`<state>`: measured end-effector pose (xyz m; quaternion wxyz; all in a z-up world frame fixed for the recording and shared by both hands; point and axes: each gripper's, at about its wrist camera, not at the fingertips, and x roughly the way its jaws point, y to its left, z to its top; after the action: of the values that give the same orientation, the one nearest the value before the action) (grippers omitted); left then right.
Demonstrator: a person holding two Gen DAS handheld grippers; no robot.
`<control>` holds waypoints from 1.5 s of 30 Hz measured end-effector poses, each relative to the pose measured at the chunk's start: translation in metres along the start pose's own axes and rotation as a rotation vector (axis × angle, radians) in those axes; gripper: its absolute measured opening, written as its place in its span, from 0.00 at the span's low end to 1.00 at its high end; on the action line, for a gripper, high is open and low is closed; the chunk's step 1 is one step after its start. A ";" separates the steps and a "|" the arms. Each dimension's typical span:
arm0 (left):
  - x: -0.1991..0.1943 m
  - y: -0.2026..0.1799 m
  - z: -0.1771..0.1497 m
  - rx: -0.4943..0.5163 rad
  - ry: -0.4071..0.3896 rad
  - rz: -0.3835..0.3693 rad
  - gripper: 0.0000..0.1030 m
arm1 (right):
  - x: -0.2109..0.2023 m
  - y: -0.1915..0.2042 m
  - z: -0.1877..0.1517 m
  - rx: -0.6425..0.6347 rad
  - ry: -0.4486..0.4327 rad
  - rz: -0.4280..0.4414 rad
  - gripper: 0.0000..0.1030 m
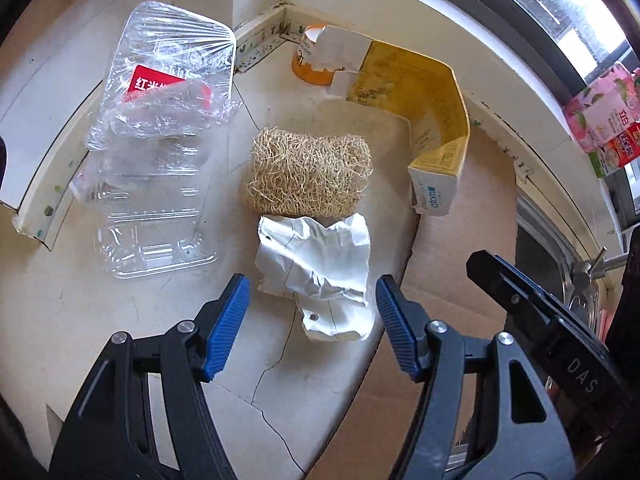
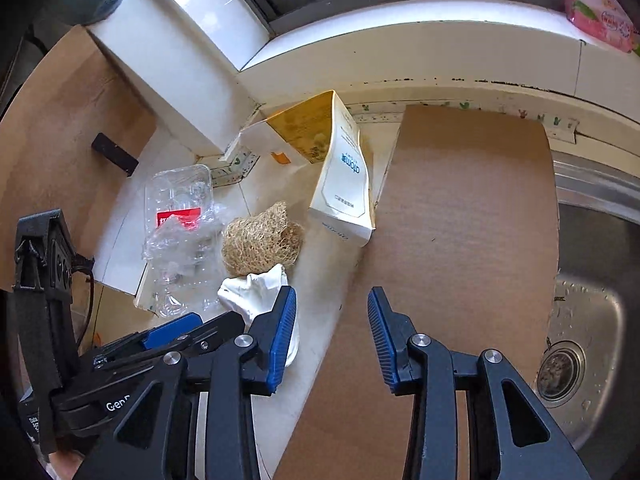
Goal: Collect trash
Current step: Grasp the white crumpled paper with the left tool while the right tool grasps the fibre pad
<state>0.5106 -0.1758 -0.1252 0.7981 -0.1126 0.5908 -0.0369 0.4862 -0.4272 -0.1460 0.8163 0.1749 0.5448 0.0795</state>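
Note:
A crumpled white paper (image 1: 316, 276) lies on the cream counter, just ahead of and partly between the blue pads of my left gripper (image 1: 312, 320), which is open around it without touching. Beyond the paper sit a tan fibrous scrubber (image 1: 308, 176), a clear plastic clamshell (image 1: 160, 140) with a red label, a bent yellow-and-white carton (image 1: 420, 108) and an orange cup (image 1: 308, 64). My right gripper (image 2: 332, 336) hangs over the edge of a cardboard sheet (image 2: 460, 240), its jaws narrowly apart with nothing between them. The paper (image 2: 256, 288) lies just left of its left pad.
A steel sink (image 2: 580, 320) with a drain lies right of the cardboard. A pink packet (image 1: 600, 112) stands on the window sill. The counter's corner wall and backsplash close off the far side. My left gripper (image 2: 200, 324) shows at the right wrist view's lower left.

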 end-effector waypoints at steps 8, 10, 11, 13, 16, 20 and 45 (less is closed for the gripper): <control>0.039 0.003 0.005 -0.070 0.038 0.010 0.61 | 0.025 -0.016 0.004 0.021 0.023 0.026 0.37; 0.046 0.002 0.004 -0.078 0.036 0.005 0.60 | 0.026 -0.017 0.002 0.018 0.028 0.027 0.37; 0.048 0.000 0.003 -0.077 0.036 0.009 0.56 | 0.027 -0.017 0.002 0.016 0.031 0.029 0.37; 0.053 -0.003 0.003 -0.071 0.036 0.035 0.42 | 0.029 -0.016 0.001 0.007 0.038 0.035 0.37; 0.054 -0.007 0.001 -0.067 0.010 0.027 0.30 | 0.030 -0.014 0.000 -0.008 0.044 0.041 0.37; 0.048 -0.007 -0.007 -0.070 -0.011 0.034 0.24 | 0.030 -0.010 0.000 -0.013 0.050 0.058 0.37; -0.074 0.101 -0.050 -0.124 -0.159 0.199 0.21 | 0.111 0.067 0.040 0.005 0.038 0.089 0.66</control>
<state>0.4339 -0.0704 -0.0925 0.8335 -0.1053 0.5353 0.0881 0.5710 -0.3378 -0.2023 0.8009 0.1997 0.5521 0.1176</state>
